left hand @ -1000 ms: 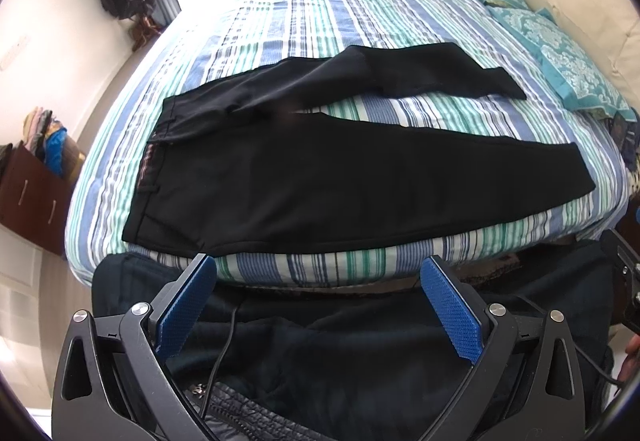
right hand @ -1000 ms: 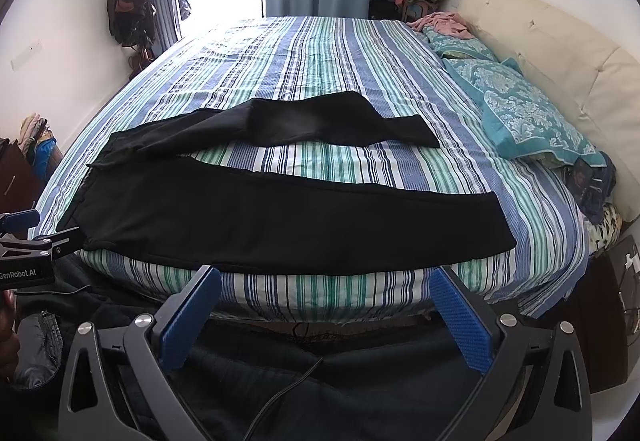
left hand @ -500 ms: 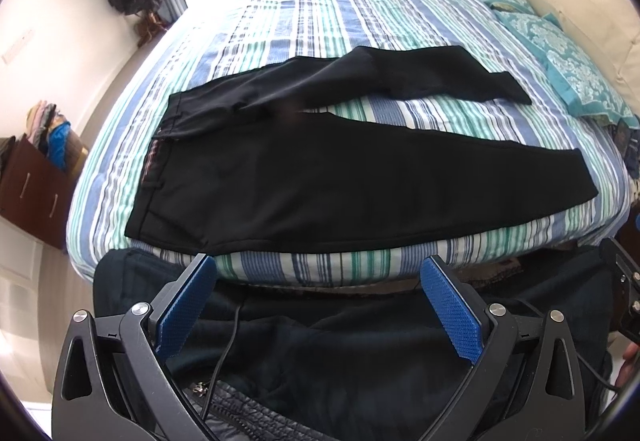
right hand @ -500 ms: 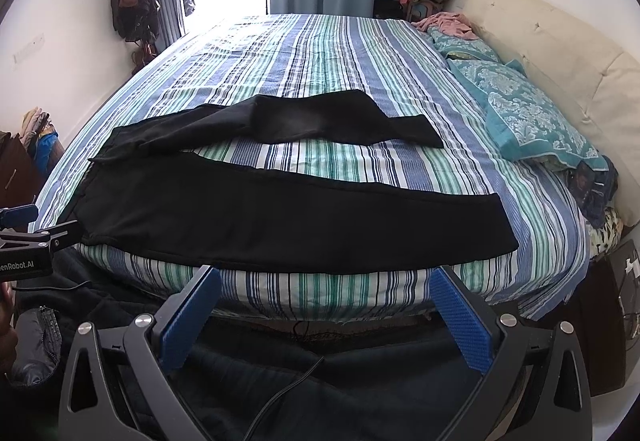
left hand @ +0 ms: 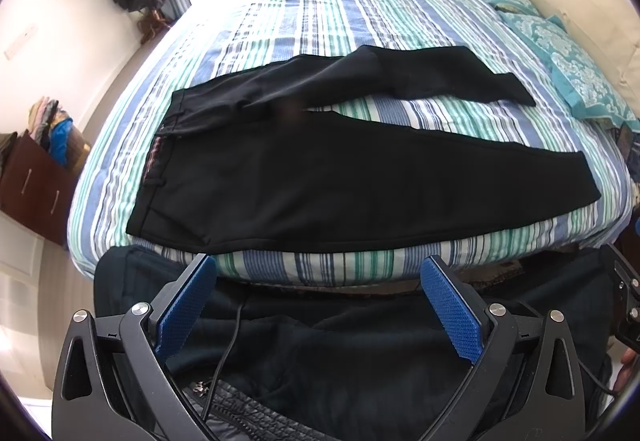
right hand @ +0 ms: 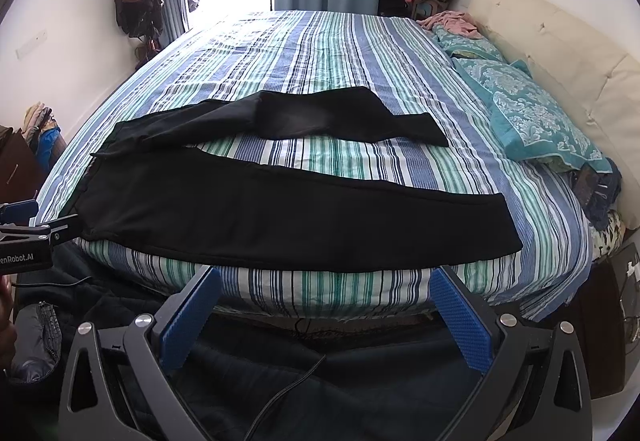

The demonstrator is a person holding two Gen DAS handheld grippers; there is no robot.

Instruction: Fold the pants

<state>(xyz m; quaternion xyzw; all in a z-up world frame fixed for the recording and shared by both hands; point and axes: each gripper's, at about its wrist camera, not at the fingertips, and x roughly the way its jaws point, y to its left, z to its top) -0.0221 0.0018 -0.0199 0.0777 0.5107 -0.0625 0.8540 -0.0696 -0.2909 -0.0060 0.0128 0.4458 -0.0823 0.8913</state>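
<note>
The bed point(right hand: 328, 41) is covered by a sheet striped in blue, green and white. A pair of black pants point(right hand: 280, 213) lies spread flat on it near the front edge, waistband to the left; the near leg runs straight along the edge to the right, and the far leg point(right hand: 340, 117) angles away, so striped sheet shows between them. Along the right side, against the cream headboard point(right hand: 560, 65), lie teal patterned pillows point(right hand: 532, 113) and a crumpled pink garment point(right hand: 456, 21).
</note>
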